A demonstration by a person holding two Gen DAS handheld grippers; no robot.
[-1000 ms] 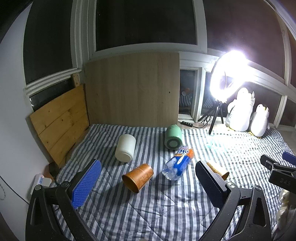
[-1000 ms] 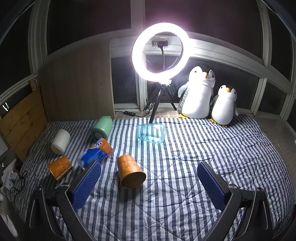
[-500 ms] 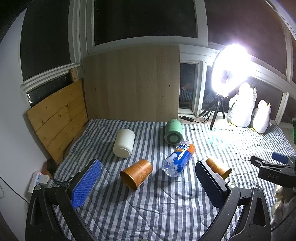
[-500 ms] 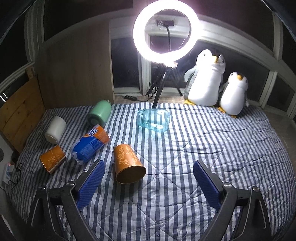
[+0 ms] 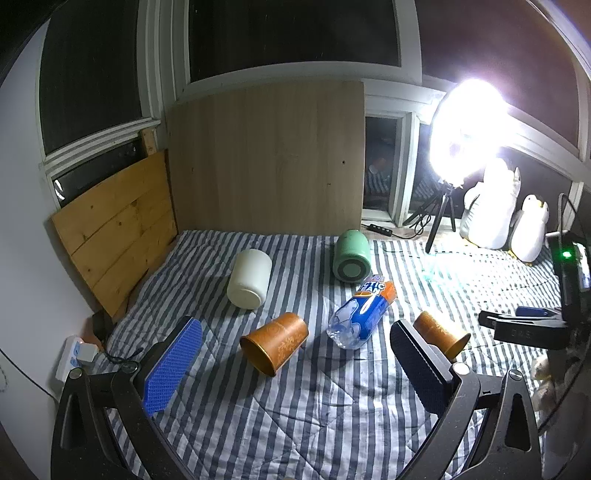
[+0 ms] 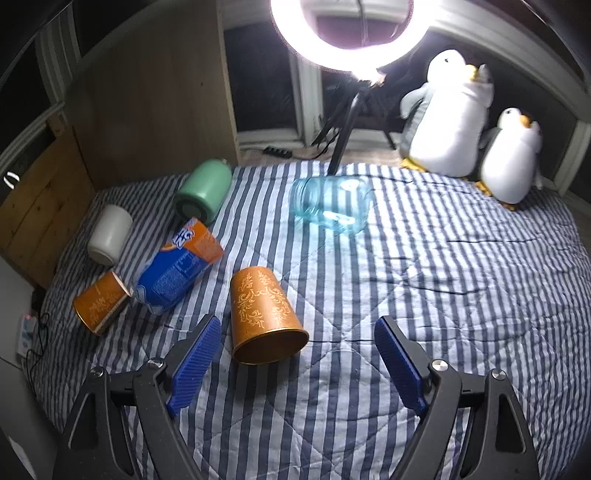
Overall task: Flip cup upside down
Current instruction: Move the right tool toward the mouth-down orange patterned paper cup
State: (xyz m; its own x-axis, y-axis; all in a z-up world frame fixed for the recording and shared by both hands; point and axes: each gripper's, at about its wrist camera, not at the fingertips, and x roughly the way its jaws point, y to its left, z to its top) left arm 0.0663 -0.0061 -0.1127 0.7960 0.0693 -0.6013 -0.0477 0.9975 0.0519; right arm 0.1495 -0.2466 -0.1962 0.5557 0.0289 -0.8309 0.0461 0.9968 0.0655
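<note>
Closer now than a second ago, our right gripper [image 6: 293, 363] has come down toward the nearer orange cup [image 6: 264, 314], which looms larger between its blue pads; jaws wide apart, nothing held, the left pad just beside the cup's rim, contact unclear. That cup lies on its side on the striped quilt [image 6: 424, 288], mouth facing us. Our left gripper [image 5: 291, 365] is also spread wide and holds nothing, above the quilt, with the second orange cup [image 5: 275, 341] lying on its side ahead of it, mouth toward the camera. Just right of that cup we see a plastic bottle [image 5: 364, 314], behind them a white cup [image 5: 249, 278] and a green cup [image 5: 351, 256], both tipped over. Farther back: clear blue jar [image 6: 330, 203] on its side, ring light [image 6: 347, 33], two penguin plushes [image 6: 448, 118].
</note>
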